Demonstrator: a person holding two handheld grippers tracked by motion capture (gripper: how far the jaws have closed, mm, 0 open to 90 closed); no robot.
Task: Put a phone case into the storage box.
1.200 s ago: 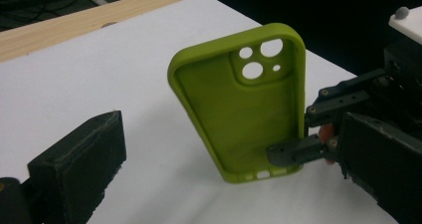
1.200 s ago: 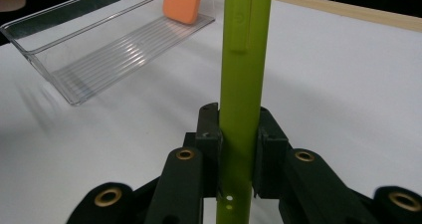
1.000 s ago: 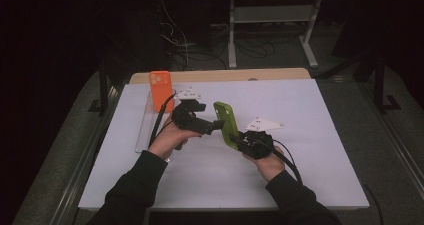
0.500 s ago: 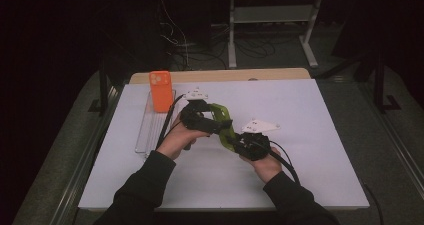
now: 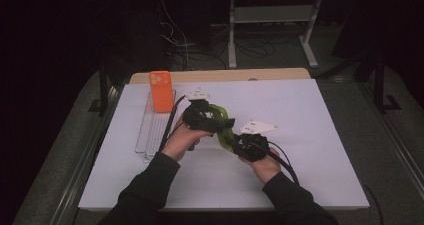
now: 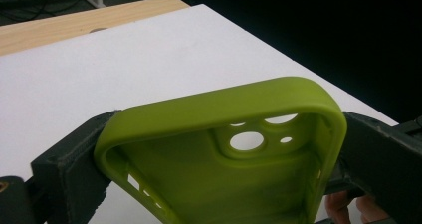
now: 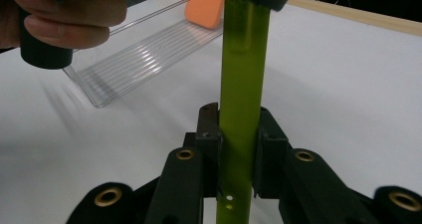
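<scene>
White sheeting covers the table (image 5: pixel 310 135) in front of me, with a strip of bare wood along its far edge and dark floor beyond. Both my tongs meet over the middle of it, and between them hangs the green phone case (image 5: pixel 222 127), lifted clear of the sheet. My right gripper (image 5: pixel 239 144) pinches the case's lower end edge-on: in the right gripper view the case (image 7: pixel 241 84) rises as a thin upright strip between the pads, which press on it from both sides, jaws nearly together. My left gripper (image 5: pixel 210 121) has come over the case's far end and spans its width; in the left gripper view the case (image 6: pixel 224 159) sits hollow side toward the camera, camera holes showing, with one black jaw against each long side, so those jaws stand wide and clamped on it. Off to my left, well apart from the case, a clear ribbed tray (image 5: pixel 152 130) lies on the sheet, and an orange phone case (image 5: pixel 161 91) stands at its far end.
</scene>
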